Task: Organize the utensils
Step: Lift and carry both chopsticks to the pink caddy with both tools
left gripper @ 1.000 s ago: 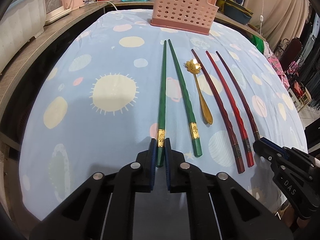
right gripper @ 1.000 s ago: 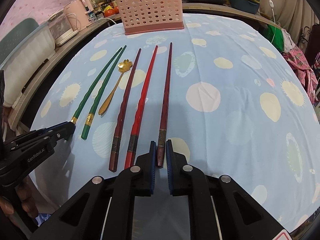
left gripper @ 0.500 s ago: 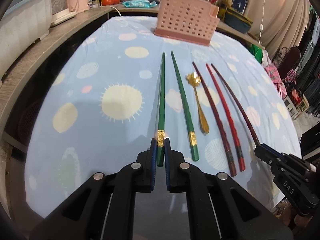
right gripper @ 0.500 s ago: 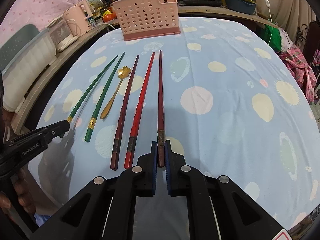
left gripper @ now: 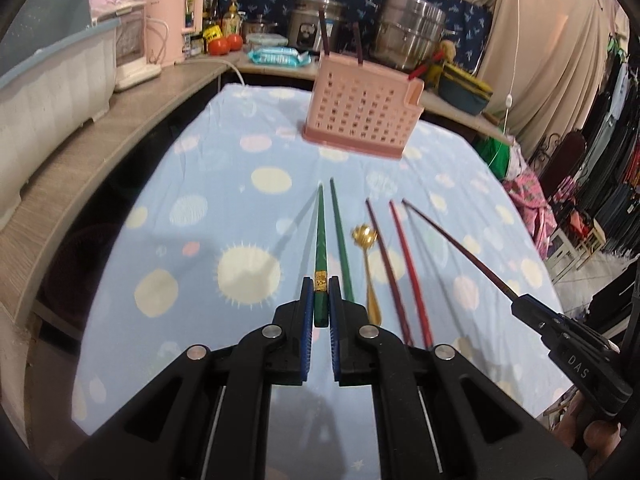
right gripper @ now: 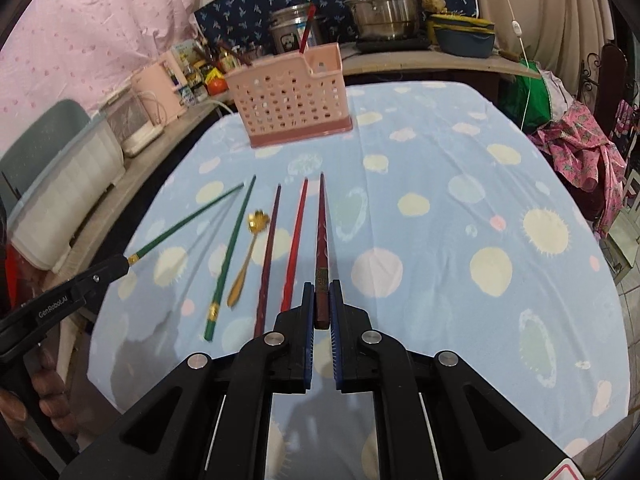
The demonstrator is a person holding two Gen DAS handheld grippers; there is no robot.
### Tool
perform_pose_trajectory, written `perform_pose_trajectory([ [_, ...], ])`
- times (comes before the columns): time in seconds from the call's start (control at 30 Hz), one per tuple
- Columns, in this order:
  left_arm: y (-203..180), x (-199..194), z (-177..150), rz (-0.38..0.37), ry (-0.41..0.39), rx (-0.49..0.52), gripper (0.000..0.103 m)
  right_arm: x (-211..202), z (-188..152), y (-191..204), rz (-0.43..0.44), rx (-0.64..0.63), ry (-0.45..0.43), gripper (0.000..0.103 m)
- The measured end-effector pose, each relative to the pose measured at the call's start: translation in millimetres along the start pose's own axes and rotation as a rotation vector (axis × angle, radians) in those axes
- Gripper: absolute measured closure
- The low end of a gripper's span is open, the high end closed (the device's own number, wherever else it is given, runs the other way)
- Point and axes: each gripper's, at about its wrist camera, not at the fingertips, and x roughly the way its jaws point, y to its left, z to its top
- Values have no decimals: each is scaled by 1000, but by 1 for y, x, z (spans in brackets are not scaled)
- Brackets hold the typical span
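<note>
My left gripper [left gripper: 320,292] is shut on a green chopstick [left gripper: 320,236] and holds it lifted off the cloth, tip pointing away. My right gripper [right gripper: 321,292] is shut on a dark red chopstick [right gripper: 322,232], also lifted. On the blue spotted tablecloth [right gripper: 460,208] lie a second green chopstick [right gripper: 230,256], a gold spoon [right gripper: 248,252], a dark red chopstick [right gripper: 269,256] and a bright red chopstick [right gripper: 296,236]. A pink perforated utensil basket [right gripper: 288,100] stands at the far end and holds some chopsticks.
A wooden counter [left gripper: 100,136] runs along the left with a white bin [left gripper: 44,80] and a pink appliance [left gripper: 172,28]. Steel pots [right gripper: 380,4] stand behind the basket. Clothes [right gripper: 580,148] hang over the right edge.
Both grippers have risen, each lifting its chopstick off the cloth. The views have tilted up toward the basket.
</note>
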Motion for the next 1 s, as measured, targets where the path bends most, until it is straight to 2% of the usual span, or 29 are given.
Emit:
perform_pose_trajectory([
  [0.3, -1, -22, 40, -3, -96, 1, 96, -28, 44, -7, 24, 35, -119, 95],
  [0.53, -4, -26, 67, 10, -141, 5, 96, -39, 76, -11, 25, 38, -197, 95],
  [1.0, -13, -34, 138, 16, -253, 36, 96, -48, 137, -13, 49, 50, -298, 95],
])
